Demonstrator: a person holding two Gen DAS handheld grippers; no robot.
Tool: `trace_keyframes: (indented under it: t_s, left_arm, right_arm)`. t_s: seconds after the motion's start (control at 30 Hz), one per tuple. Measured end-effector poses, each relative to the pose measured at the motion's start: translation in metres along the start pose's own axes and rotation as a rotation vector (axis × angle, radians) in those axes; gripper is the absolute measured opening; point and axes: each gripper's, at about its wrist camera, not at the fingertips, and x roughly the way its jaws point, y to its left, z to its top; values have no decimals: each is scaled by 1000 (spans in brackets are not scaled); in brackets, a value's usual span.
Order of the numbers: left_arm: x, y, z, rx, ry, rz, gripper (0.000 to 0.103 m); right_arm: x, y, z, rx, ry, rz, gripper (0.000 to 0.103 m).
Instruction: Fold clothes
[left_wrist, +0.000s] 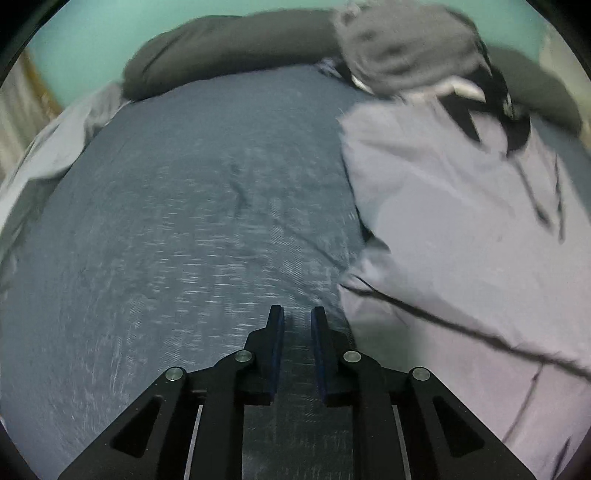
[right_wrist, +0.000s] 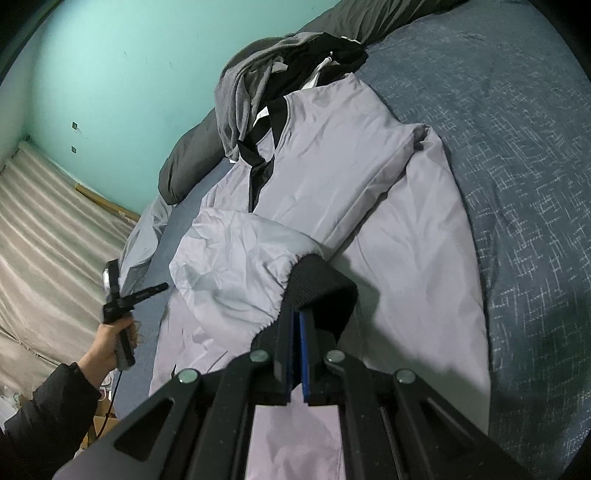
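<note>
Your left tongs (left_wrist: 297, 317) hang slightly spread and empty over the bed (left_wrist: 184, 221), left of the grey jacket (right_wrist: 332, 166). Your right tongs (right_wrist: 297, 314) pinch its black cuff (right_wrist: 317, 284); carry that sleeve flat across the body, keeping tension even.

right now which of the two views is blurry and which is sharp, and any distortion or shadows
Left wrist view: motion-smeared, the blue bedspread weave streaks and the grey jacket edges are soft. Right wrist view: sharp, the black cuff casts a clear shadow on the jacket. Both views: fisheye bending and dark corners.
</note>
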Motion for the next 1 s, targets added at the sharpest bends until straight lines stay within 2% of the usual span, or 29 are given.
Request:
trace_keyframes:
  t_s: [0.1,0.2,0.27,0.43,0.5,0.6,0.83,0.87,0.9,0.97,1.0]
  left_arm:
    - [-12,5,8,-25,-33,-32,21]
    - [-16,-9,17,-2,-52,-58,27]
    - [-12,-25,19,32,-41,-58,28]
    - [14,-49,15,76,29,-23,28]
    - [26,-51,10,75,69,-8,28]
    - [30,-52,6,84,85,1,28]
    - [1,-46,6,71,25,-5,28]
    - [-3,-45,7,70,16,-11,28]
    - [-6,-45,8,70,8,-16,28]
    - [-10,-51,12,80,6,-11,31]
    - [-11,-53,13,83,6,-10,35]
  right_arm:
    - [-3,4,-2,-12,-11,-11,3]
    - [-8,13,-4,-63,-23,-51,3]
    - [-11,18,-7,-96,-18,-71,3]
    - [-3,13,-14,-63,48,-84,3]
    - [1,11,-17,-63,91,-92,3]
    - [6,7,-18,-52,132,-95,3]
    - [-34,2,-4,19,-48,-72,5]
    - [-33,0,-2,31,-57,-64,10]
    - [-33,-3,0,43,-64,-56,27]
    - [-26,-8,3,68,-59,-60,45]
    - [-21,-10,4,68,-42,-67,44]
